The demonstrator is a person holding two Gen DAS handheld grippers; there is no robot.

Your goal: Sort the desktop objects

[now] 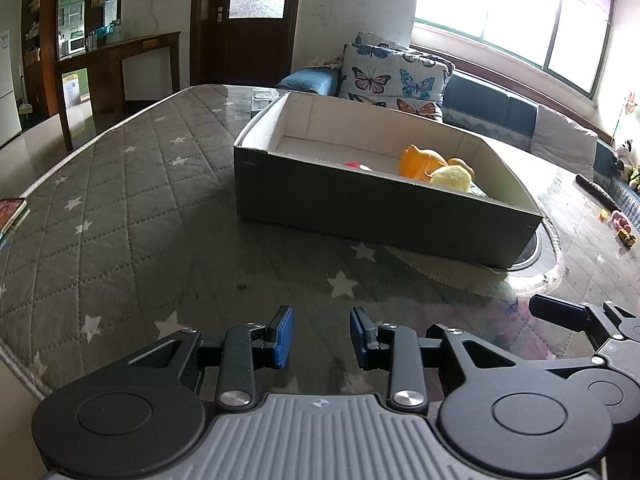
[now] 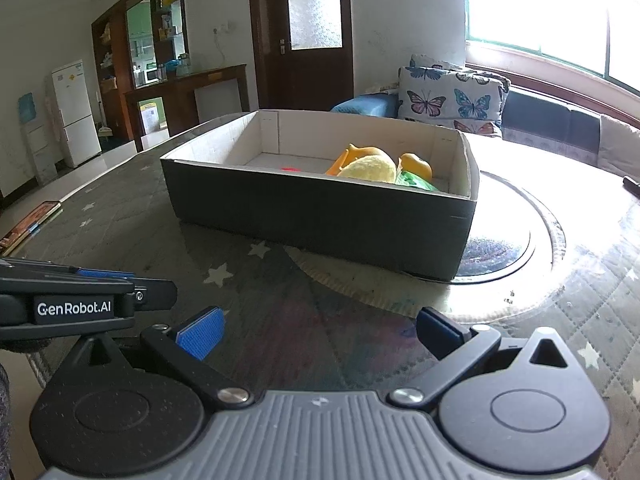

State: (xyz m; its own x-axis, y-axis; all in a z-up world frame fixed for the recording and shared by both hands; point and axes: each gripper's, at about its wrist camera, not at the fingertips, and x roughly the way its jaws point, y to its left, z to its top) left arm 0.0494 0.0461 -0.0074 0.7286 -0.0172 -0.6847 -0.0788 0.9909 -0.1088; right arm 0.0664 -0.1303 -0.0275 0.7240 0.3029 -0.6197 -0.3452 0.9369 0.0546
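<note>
Already both our grippers hung empty before the cardboard box (image 1: 384, 204), its sorted toys inside.
From the left wrist, our left gripper (image 1: 320, 338) stood narrowly parted over the quilted star-print table cover (image 1: 120, 208); small toys (image 1: 620, 226) lay far right, likely light and hard, best pinched across their sides. From the right wrist, our right gripper (image 2: 316, 334) gaped wide; the yellow plush (image 2: 370, 170) in the box looked soft.

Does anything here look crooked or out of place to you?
The box sits askew, one corner overhanging the round inset in the table. A few small toys lie loose near the table's far right edge, outside the box. Both grippers, left and right, are open and empty. Nothing looks spilled or broken.
</note>
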